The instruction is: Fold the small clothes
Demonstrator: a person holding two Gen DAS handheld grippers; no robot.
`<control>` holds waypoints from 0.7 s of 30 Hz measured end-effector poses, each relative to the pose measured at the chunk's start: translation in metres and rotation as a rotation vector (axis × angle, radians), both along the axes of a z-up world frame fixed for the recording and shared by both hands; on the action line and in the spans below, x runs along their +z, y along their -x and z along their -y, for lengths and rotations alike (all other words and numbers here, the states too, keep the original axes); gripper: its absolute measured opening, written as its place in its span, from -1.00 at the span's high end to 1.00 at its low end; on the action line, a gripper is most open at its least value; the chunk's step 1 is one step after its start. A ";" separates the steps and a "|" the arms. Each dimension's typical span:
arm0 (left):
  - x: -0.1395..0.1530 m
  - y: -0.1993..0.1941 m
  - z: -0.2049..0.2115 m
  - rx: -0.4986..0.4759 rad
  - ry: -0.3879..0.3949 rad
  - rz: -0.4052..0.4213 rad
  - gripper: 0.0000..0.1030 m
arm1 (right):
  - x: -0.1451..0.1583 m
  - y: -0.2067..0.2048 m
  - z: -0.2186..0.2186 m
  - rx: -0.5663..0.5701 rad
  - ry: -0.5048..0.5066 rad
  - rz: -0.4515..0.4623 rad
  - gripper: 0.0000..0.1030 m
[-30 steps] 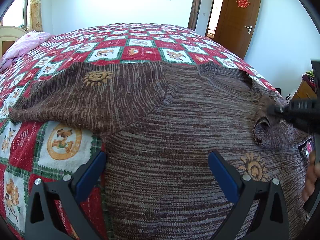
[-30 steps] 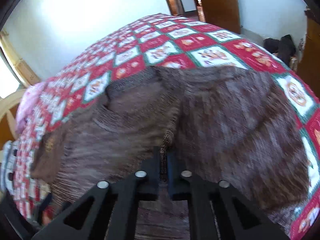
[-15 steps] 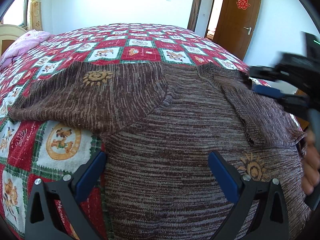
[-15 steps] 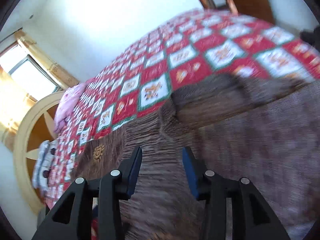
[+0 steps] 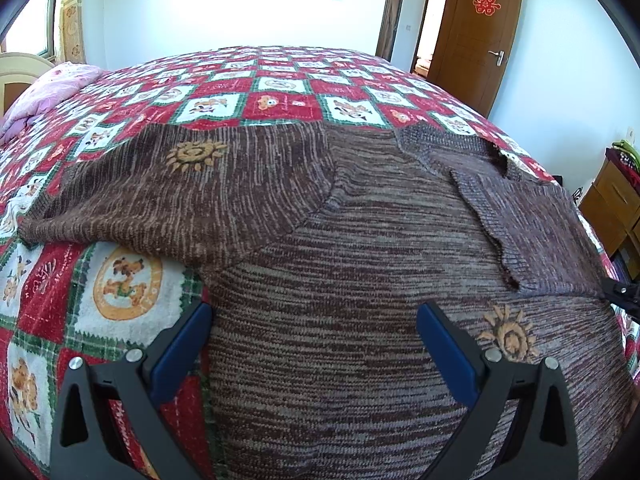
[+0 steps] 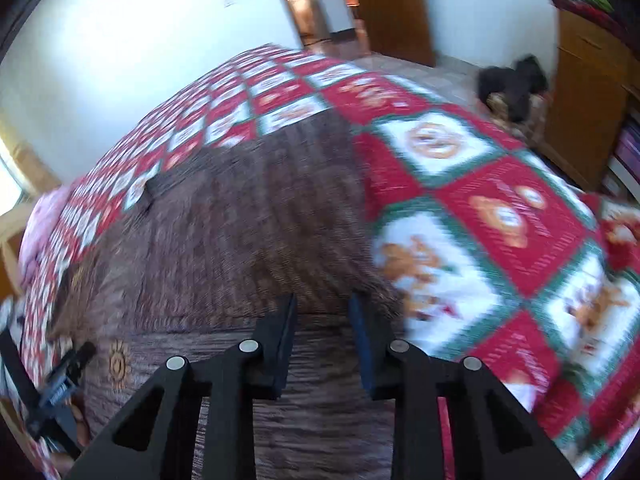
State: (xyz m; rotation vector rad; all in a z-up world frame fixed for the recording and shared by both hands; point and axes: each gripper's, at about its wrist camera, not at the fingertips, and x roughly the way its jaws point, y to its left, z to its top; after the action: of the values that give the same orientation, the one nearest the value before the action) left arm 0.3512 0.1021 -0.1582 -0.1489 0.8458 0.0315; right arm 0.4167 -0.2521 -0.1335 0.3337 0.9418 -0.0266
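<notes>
A brown knitted sweater (image 5: 360, 280) lies spread on a bed covered by a red, green and white patchwork quilt (image 5: 280, 92). One sleeve (image 5: 540, 232) on the right side is already folded in across the body, its cuff edge lying on the chest. The other sleeve (image 5: 160, 196), marked with an orange sun motif, stretches out flat to the left over the quilt, not yet folded. The body has not been folded up either (so the job looks less than half done).

The left tongs (image 5: 316, 344) hang wide apart above the sweater's lower body, gripping nothing. The right tongs (image 6: 322, 324) are over the sweater's right edge, near where knit meets quilt; their jaws are closing, and in this blurred view no cloth seems caught between them. What remains, by my reading, is the left sleeve and then the body fold.
</notes>
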 end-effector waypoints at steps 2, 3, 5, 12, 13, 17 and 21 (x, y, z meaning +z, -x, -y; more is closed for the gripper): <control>0.000 0.000 0.001 0.000 -0.008 -0.004 -1.00 | 0.009 0.007 -0.007 -0.059 0.082 -0.014 0.39; 0.000 -0.001 0.002 0.001 -0.014 -0.007 -1.00 | 0.016 0.013 -0.017 -0.068 0.129 0.009 0.39; -0.001 -0.001 0.003 0.002 -0.029 -0.013 -1.00 | 0.029 0.022 -0.053 0.025 0.147 0.097 0.36; 0.010 0.004 -0.013 -0.008 0.022 -0.066 -1.00 | 0.009 0.016 -0.151 0.258 0.094 0.132 0.35; 0.018 0.010 -0.029 0.017 0.057 -0.058 -1.00 | 0.002 0.015 -0.159 0.273 0.108 0.132 0.35; 0.042 0.028 -0.101 0.195 0.093 0.027 -1.00 | -0.014 0.013 -0.167 0.293 0.138 0.096 0.35; 0.044 0.033 -0.178 0.396 0.137 0.060 -0.98 | -0.017 0.011 -0.164 0.282 0.100 0.109 0.19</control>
State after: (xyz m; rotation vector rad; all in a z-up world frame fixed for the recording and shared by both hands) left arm 0.3180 0.2800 -0.1143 -0.4425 0.7485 0.3393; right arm 0.4053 -0.0879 -0.1505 0.1061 0.8689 0.2006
